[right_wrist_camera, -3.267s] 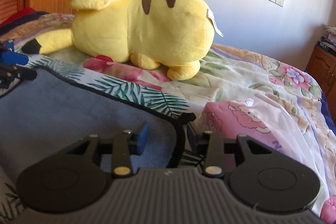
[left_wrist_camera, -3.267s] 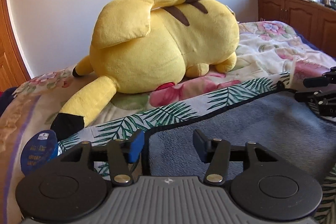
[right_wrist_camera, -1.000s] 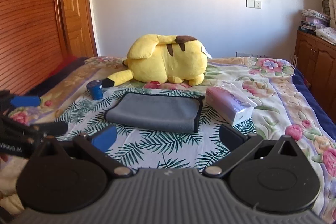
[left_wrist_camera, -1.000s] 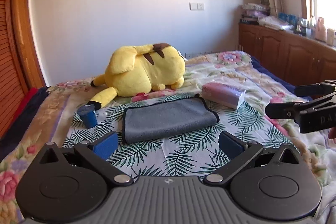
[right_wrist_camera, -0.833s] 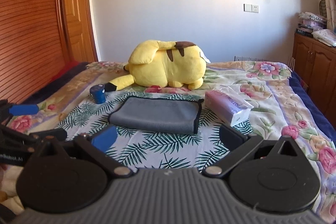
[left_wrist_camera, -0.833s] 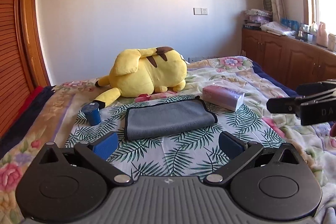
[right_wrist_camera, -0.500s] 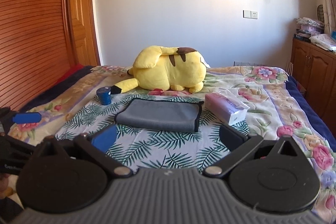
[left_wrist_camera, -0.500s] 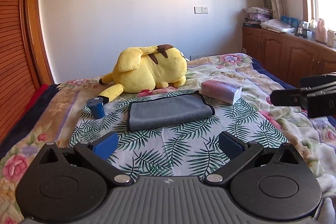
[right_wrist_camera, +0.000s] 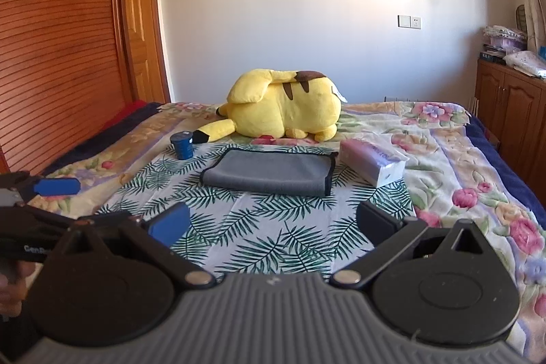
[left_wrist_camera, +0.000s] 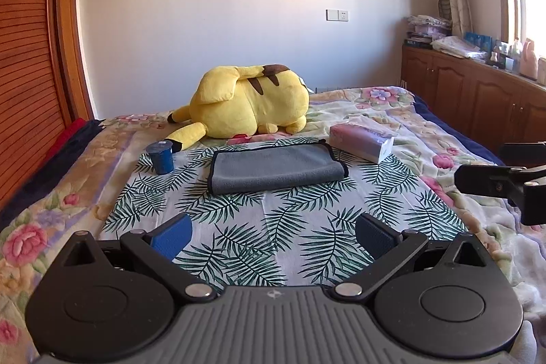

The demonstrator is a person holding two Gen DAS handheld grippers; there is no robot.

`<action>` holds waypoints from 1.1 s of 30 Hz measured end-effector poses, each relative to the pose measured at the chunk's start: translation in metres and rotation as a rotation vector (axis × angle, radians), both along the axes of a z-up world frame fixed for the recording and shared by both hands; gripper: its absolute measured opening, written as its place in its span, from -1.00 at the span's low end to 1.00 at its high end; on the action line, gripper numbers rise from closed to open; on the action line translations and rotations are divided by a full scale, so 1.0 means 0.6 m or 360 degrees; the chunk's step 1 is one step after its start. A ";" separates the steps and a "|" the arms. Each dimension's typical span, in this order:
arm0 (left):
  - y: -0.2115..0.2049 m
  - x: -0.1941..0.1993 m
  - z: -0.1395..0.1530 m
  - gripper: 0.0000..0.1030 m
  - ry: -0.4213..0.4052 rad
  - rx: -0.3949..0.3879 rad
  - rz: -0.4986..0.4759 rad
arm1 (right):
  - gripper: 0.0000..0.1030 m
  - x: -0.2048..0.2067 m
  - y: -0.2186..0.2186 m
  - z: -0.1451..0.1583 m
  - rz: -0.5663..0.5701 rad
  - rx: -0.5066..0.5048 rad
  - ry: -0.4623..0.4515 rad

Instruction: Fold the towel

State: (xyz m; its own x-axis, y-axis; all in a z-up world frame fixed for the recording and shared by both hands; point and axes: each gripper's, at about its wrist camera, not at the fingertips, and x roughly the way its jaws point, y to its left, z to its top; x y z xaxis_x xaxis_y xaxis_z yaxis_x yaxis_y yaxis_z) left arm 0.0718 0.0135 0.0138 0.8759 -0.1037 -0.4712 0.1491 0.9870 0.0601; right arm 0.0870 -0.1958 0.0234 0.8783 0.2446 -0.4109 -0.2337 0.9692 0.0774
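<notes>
Left gripper [left_wrist_camera: 273,236], right gripper [right_wrist_camera: 273,222]: jaws wide apart, nothing held. Grey towel [left_wrist_camera: 276,169] folded on palm-print cloth [left_wrist_camera: 273,227], well ahead of both. Risk: re-approach snags top layer, undoes fold; nudges blue cup [left_wrist_camera: 161,156] or tissue pack [left_wrist_camera: 361,142] alongside.

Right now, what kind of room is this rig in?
Almost certainly a home bedroom: a bed with a floral blanket, a yellow plush toy lying on it, and wooden cabinets along the window wall. The folded grey towel lies on the bed.

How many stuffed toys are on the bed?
1. The yellow stuffed toy lies at the far end of the bed, just behind the folded gray towel. None other shows.
</notes>
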 end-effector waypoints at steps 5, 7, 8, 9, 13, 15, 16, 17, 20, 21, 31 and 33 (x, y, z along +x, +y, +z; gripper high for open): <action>-0.005 -0.001 -0.009 0.69 0.0011 -0.0007 0.0031 | 1.00 -0.012 -0.004 -0.005 -0.0022 -0.0003 -0.0058; -0.007 -0.005 -0.011 0.69 -0.0007 -0.0012 0.0037 | 1.00 -0.014 -0.007 -0.010 -0.0038 -0.0004 -0.0074; -0.009 -0.006 -0.011 0.69 -0.0016 -0.0012 0.0037 | 1.00 -0.015 -0.010 -0.011 -0.0040 0.0002 -0.0075; -0.011 -0.009 -0.011 0.69 -0.0027 -0.0008 0.0036 | 1.00 -0.016 -0.013 -0.012 -0.0040 0.0010 -0.0074; -0.018 -0.015 -0.014 0.69 -0.0060 0.0006 0.0035 | 1.00 -0.020 -0.022 -0.018 -0.0060 0.0017 -0.0094; -0.020 -0.019 -0.016 0.69 -0.0068 0.0000 0.0035 | 1.00 -0.021 -0.025 -0.023 -0.0070 0.0018 -0.0107; -0.020 -0.021 -0.017 0.69 -0.0068 -0.0007 0.0035 | 1.00 -0.021 -0.027 -0.026 -0.0074 0.0022 -0.0109; -0.019 -0.022 -0.018 0.69 -0.0069 -0.0014 0.0037 | 1.00 -0.022 -0.028 -0.029 -0.0075 0.0023 -0.0110; -0.018 -0.027 -0.018 0.69 -0.0081 -0.0027 0.0046 | 1.00 -0.022 -0.030 -0.038 -0.0075 0.0014 -0.0103; -0.018 -0.028 -0.017 0.69 -0.0090 -0.0031 0.0049 | 1.00 -0.022 -0.031 -0.040 -0.0074 0.0015 -0.0098; -0.012 -0.038 0.008 0.69 -0.0197 -0.0063 0.0089 | 1.00 -0.037 -0.037 -0.031 -0.0102 0.0045 -0.0203; -0.013 -0.039 0.010 0.69 -0.0212 -0.0058 0.0094 | 1.00 -0.039 -0.038 -0.030 -0.0108 0.0052 -0.0216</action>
State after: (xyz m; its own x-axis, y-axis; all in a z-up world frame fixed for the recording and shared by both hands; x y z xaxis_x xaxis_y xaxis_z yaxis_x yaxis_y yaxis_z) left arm 0.0484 0.0060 0.0200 0.9355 -0.0652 -0.3472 0.0841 0.9957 0.0395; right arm 0.0635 -0.2188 0.0055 0.9403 0.1937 -0.2800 -0.1779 0.9807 0.0811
